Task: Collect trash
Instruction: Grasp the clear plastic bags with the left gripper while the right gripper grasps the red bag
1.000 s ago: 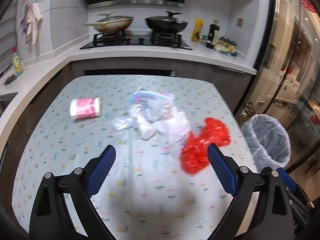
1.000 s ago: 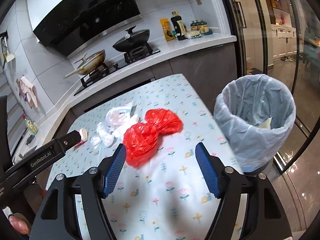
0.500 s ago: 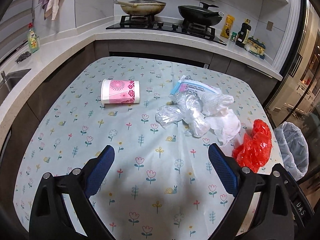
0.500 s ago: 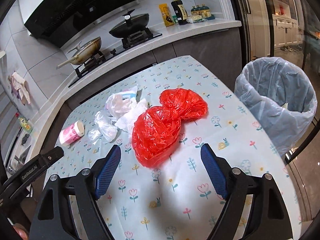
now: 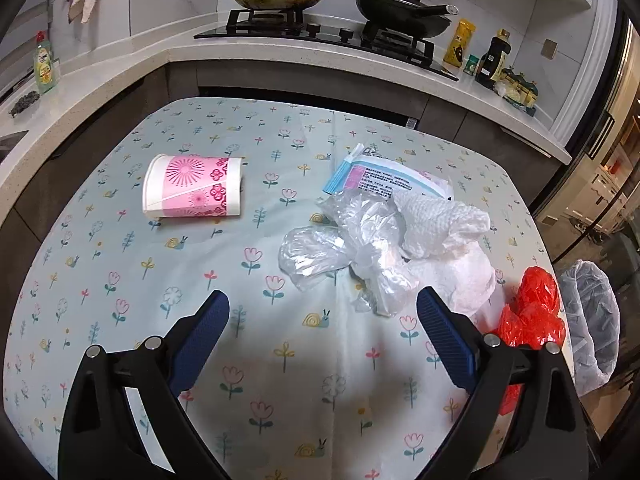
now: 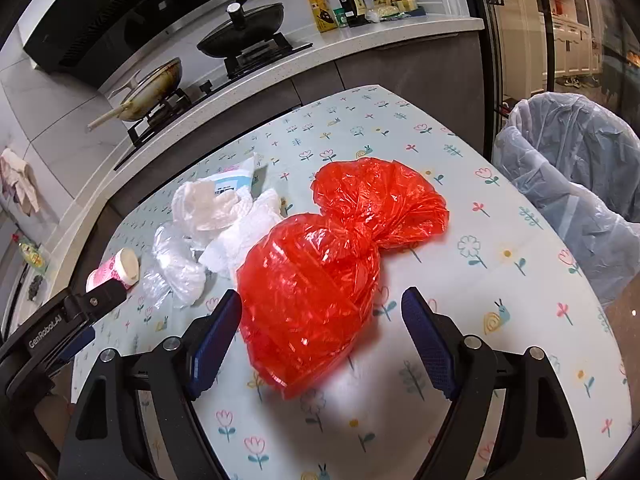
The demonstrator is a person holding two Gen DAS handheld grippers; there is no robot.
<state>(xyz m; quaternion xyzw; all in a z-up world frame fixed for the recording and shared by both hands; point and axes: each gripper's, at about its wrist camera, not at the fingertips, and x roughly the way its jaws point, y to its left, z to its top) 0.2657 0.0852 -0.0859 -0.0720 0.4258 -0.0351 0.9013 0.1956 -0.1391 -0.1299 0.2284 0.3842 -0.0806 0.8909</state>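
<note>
Right gripper (image 6: 320,320) has closed in, jaws wide and now straddling the red bag (image 6: 320,264) near the table's (image 6: 500,280) right edge by the bin (image 6: 580,184), grab imminent; left gripper (image 5: 320,332) spread, empty.

Both my feeds are bright and evenly lit from overhead, sharp at centre. Fisheye bending curves the pale stone kitchen counter (image 5: 120,76) and blackens the corners. Ahead of my right gripper (image 6: 322,336), glare flecks the crinkled red plastic bag (image 6: 320,276); soft shadows pool on the floral tablecloth (image 5: 280,380) beneath my left gripper (image 5: 322,328).
</note>
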